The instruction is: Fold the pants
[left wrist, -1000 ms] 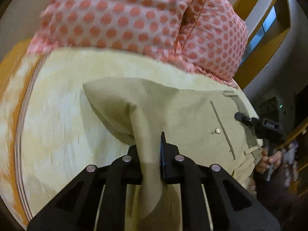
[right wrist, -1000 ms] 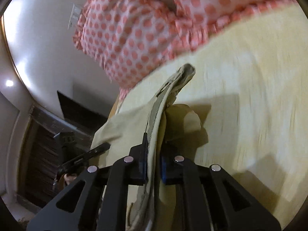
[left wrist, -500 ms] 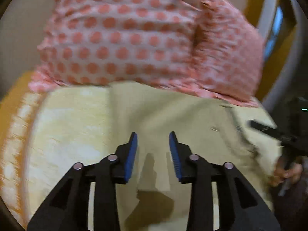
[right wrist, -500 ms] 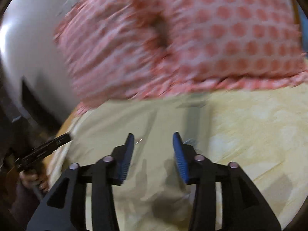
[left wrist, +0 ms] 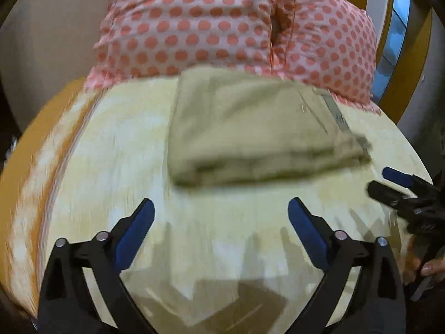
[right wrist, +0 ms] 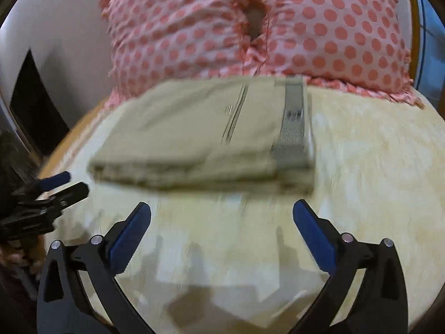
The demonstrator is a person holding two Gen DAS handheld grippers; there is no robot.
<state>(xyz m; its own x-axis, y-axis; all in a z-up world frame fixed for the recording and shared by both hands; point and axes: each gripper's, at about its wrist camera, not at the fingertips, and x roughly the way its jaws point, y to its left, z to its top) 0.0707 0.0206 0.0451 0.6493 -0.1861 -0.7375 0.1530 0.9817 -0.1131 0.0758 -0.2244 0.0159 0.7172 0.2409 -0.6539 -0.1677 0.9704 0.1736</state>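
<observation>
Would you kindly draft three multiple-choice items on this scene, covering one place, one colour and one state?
1. Where do the folded pants lie?
A. On the bedspread, in front of the pillows
B. On top of the pillows
C. On the floor

2. What colour are the dots on the pillows?
A. Blue
B. Coral red
C. Green

3. How does the right hand-held gripper stand?
A. Shut on the pants
B. Shut on nothing
C. Open, holding nothing

Key:
1. A, since the pants rest flat on the pale yellow bedspread with the pillows behind them.
2. B, since the dots show coral red on light pink cloth.
3. C, since its blue pads stand wide apart over bare bedspread, short of the pants; the left hand-held gripper is open likewise.
</observation>
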